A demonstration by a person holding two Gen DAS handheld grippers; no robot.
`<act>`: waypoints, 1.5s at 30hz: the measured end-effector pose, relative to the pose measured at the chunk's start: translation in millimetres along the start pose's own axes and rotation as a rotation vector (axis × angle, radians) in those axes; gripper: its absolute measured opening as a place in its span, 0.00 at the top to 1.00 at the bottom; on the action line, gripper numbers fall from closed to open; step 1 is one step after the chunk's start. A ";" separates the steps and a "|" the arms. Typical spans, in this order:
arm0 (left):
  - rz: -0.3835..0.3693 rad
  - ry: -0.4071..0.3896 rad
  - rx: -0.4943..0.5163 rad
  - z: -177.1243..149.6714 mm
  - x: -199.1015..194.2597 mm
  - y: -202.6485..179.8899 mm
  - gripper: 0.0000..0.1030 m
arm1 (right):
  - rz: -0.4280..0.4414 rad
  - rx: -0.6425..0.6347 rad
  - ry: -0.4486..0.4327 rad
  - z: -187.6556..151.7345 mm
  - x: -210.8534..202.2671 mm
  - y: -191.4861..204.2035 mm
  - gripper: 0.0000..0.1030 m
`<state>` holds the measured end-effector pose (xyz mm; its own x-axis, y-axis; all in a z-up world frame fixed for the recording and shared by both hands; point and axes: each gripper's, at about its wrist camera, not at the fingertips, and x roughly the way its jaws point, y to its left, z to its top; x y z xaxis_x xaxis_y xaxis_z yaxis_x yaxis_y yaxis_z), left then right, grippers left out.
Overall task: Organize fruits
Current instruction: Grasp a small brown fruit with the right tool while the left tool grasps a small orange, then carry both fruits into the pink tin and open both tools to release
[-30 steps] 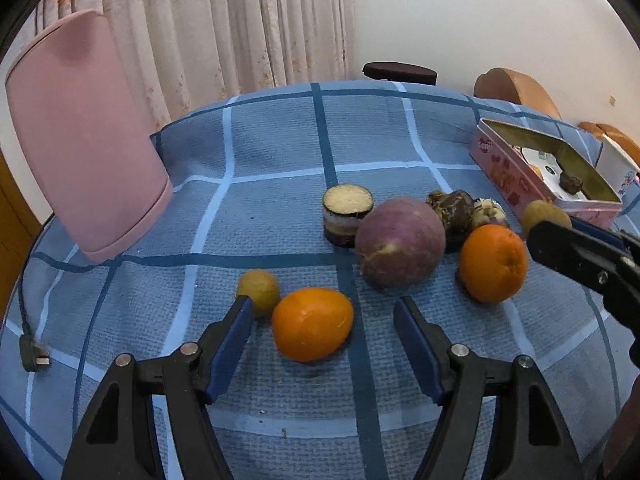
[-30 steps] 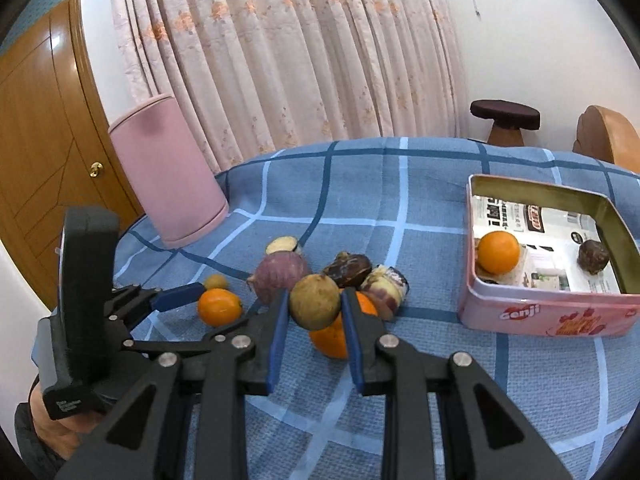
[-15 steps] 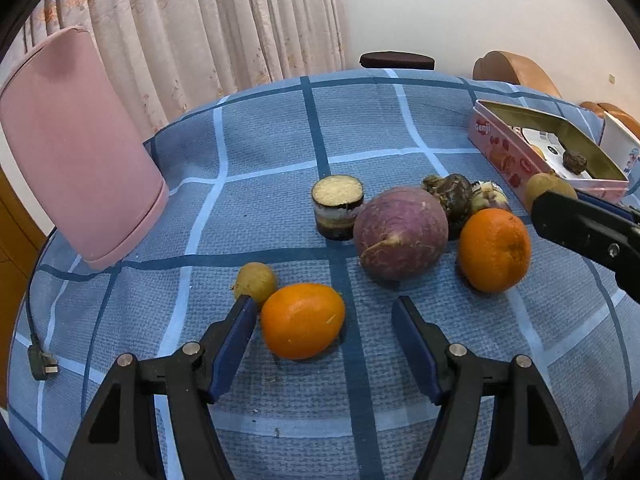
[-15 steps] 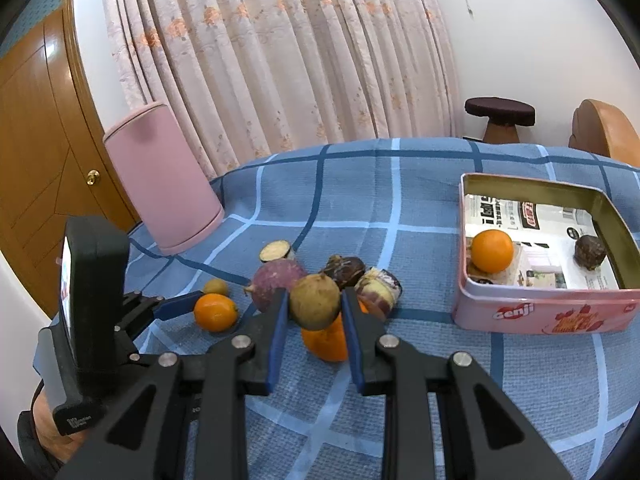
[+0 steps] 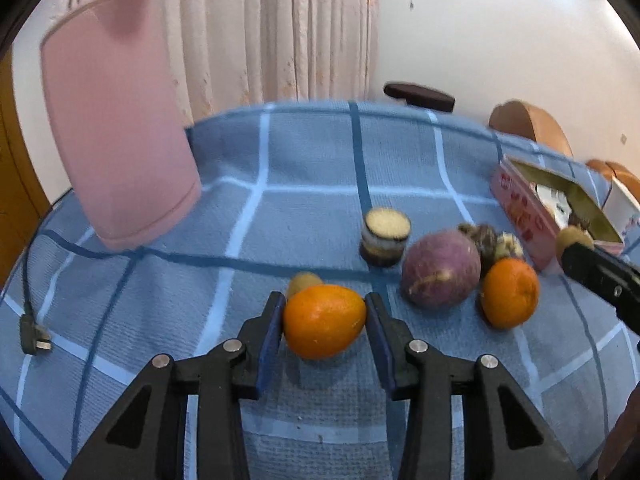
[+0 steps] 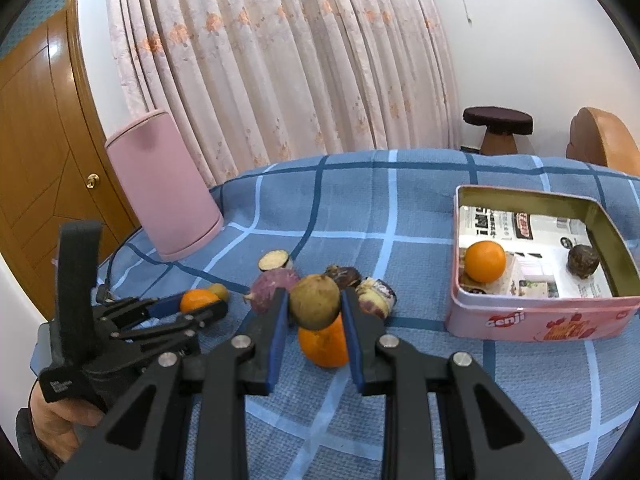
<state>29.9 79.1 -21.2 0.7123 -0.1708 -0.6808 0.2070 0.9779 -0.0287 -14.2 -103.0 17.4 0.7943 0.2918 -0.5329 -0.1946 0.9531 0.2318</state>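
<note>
Two hand-held grippers of matching build. Left gripper (image 5: 325, 322): matte black plastic frame, two arms with triangular cut-outs, silver round-head screws at the pivots, flat blue pads lining the inner faces of the jaws. Right gripper (image 6: 314, 313): same black frame, same silver screws, same blue pads. Seen from the right wrist view, left gripper body with black linkage bars, a tall black upright block at the rear, and a small white printed label on the lower housing, text too small to read. Dark sleeve (image 6: 24, 446) at the wrist.
</note>
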 end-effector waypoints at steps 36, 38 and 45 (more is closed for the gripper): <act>-0.091 -0.245 0.012 29.8 -22.4 -106.1 0.59 | -0.272 0.070 -0.154 23.3 -51.5 -113.8 0.71; -0.123 -0.246 0.011 36.3 -21.6 -118.5 0.59 | -0.297 0.081 -0.155 24.2 -55.0 -126.9 0.71; -0.184 -0.248 0.070 55.6 -11.2 -175.1 0.59 | -0.347 0.172 -0.128 26.4 -62.0 -179.0 0.71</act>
<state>23.0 -96.9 32.2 0.7990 -0.3764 -0.4690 0.3868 0.9188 -0.0785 -13.4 -293.8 30.4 0.8632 -0.0673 -0.5004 0.1879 0.9627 0.1947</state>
